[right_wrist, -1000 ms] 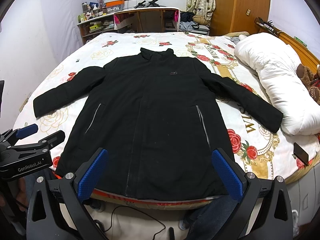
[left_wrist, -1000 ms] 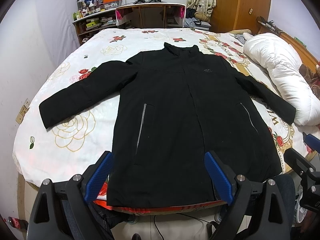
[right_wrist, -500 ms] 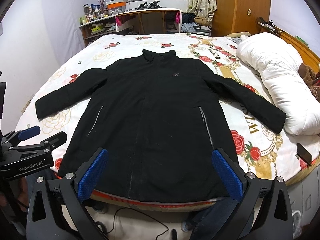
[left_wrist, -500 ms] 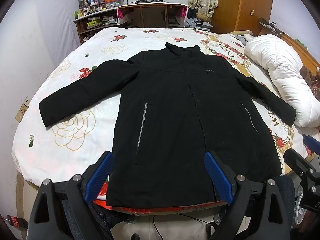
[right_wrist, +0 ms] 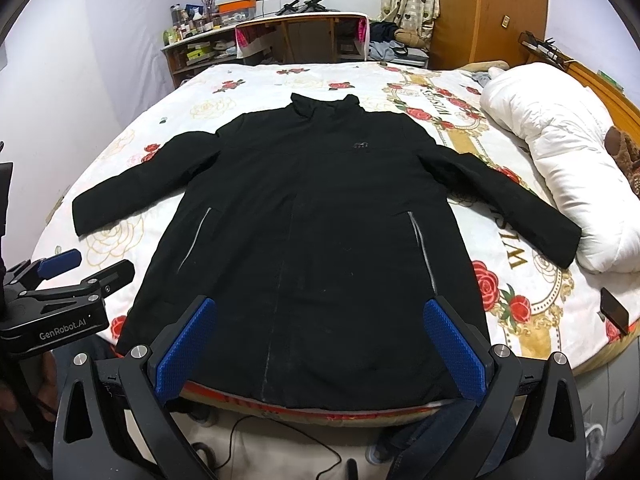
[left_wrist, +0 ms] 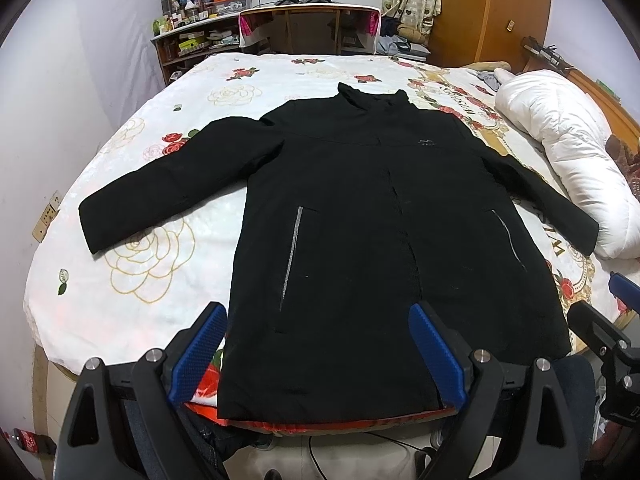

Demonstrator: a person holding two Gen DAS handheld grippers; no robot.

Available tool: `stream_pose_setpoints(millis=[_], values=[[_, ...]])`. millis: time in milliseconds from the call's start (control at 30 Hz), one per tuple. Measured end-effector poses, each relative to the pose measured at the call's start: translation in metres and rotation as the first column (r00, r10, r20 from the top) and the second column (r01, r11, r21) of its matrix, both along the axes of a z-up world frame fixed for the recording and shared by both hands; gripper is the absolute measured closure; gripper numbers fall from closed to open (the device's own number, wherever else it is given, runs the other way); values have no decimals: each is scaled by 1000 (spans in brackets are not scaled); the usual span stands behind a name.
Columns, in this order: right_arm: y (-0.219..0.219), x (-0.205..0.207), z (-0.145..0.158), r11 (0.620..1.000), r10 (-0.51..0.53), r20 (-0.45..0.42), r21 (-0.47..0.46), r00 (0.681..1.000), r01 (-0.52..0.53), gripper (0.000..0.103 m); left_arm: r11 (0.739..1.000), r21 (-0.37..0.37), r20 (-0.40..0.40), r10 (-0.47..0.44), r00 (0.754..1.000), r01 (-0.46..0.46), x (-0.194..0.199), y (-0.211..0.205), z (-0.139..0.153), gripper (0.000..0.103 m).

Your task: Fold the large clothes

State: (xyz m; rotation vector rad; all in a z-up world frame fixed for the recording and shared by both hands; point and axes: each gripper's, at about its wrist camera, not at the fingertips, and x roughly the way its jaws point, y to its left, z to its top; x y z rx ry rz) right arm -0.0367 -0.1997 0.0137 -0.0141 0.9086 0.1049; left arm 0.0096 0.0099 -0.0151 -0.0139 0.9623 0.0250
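Observation:
A large black coat (left_wrist: 360, 216) lies flat and face up on the bed, collar at the far end, both sleeves spread out to the sides, hem at the near bed edge; it also shows in the right wrist view (right_wrist: 312, 216). My left gripper (left_wrist: 316, 348) is open and empty, held above the hem. My right gripper (right_wrist: 318, 344) is open and empty, also above the hem. The left gripper shows at the left edge of the right wrist view (right_wrist: 60, 296), the right gripper at the right edge of the left wrist view (left_wrist: 612, 332).
The bed (left_wrist: 132, 280) has a white rose-print sheet. A rolled white duvet (right_wrist: 560, 160) lies along the right side by the right sleeve. A dark phone (right_wrist: 614, 312) lies near the right bed edge. Desk and shelves (left_wrist: 304, 28) stand beyond the bed.
Both views have shifted slightly; the coat sits a little lower in frame. The coat has not moved and both grippers remain open.

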Motion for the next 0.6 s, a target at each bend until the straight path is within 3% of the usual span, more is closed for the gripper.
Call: stream_pose_setpoints(millis=[400, 600], values=[[13, 29, -13, 998, 69, -17, -3, 998, -69, 0, 999, -17, -36, 36, 999, -37, 26, 18, -24, 9], [29, 59, -28, 993, 114, -28, -29, 993, -114, 0, 990, -98, -65, 99, 993, -105, 56, 57, -45, 10]])
